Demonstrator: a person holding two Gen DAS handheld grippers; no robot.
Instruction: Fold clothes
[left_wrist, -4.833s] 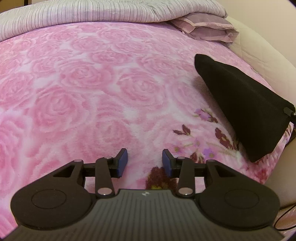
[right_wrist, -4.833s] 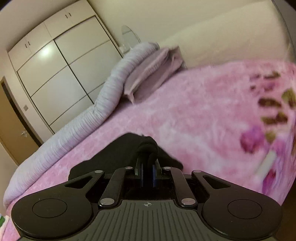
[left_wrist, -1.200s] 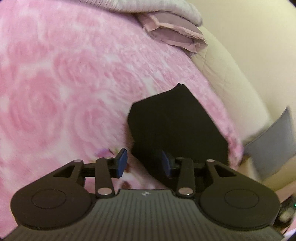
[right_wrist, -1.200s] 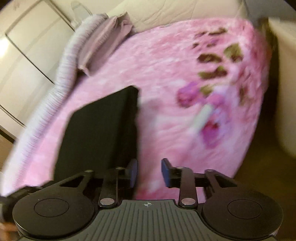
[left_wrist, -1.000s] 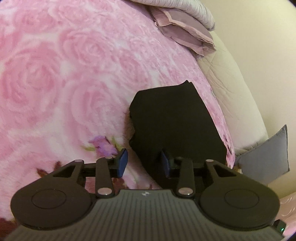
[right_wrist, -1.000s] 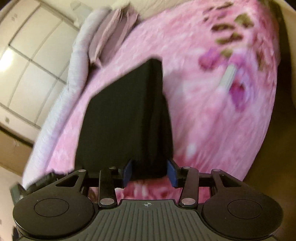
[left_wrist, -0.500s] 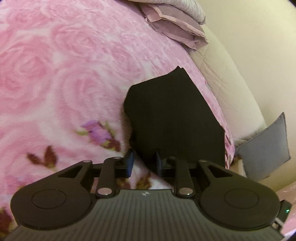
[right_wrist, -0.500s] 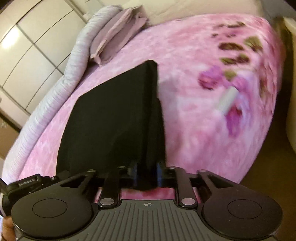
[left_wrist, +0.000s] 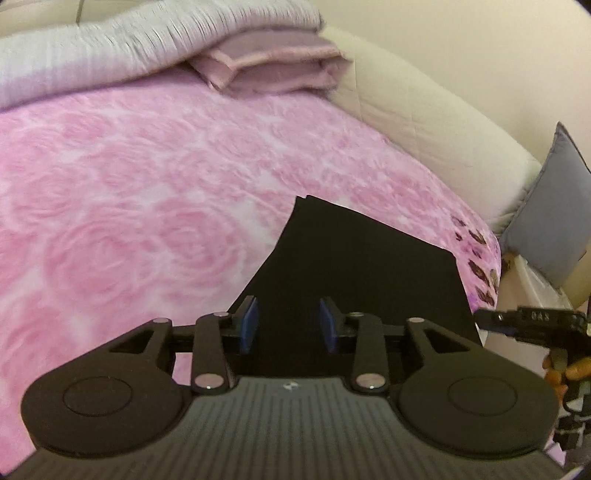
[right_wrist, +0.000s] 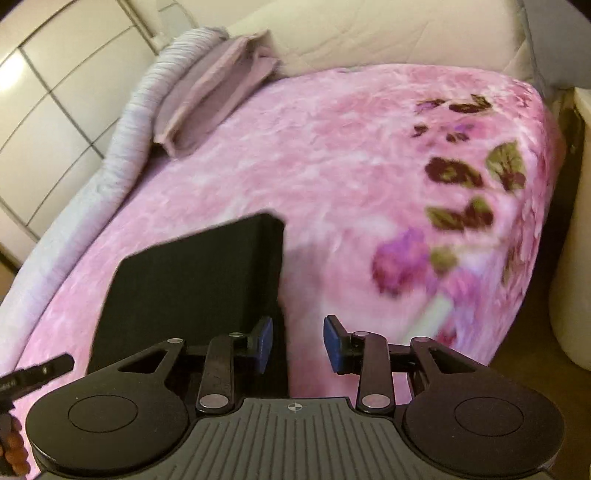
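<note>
- A black garment folded into a flat, roughly rectangular shape (left_wrist: 354, 266) is seen lying on a pink, rose-patterned plush blanket (left_wrist: 129, 206) spread over a bed, near the edge where dark flower and leaf prints are woven in.
- In the right wrist view the same folded black garment (right_wrist: 192, 280) is shown with a thick, crisp folded edge along its right side.
- The left gripper (left_wrist: 288, 325) is held open over the near part of the garment, its blue-padded fingers apart with only black cloth seen between them; whether the pads touch the fabric cannot be told.
- The right gripper (right_wrist: 298, 341) is likewise spread open, its left finger over the garment's right edge and its right finger over the pink blanket (right_wrist: 351, 166).
- Nothing is clasped by either gripper.
- A folded mauve pillowcase-like cloth (left_wrist: 273, 66) and a ribbed grey-lilac quilt (left_wrist: 110, 48) are piled at the far end of the bed.
- A cream quilted headboard (left_wrist: 424, 125) and a grey cushion (left_wrist: 550, 229) are seen beside the bed.
</note>
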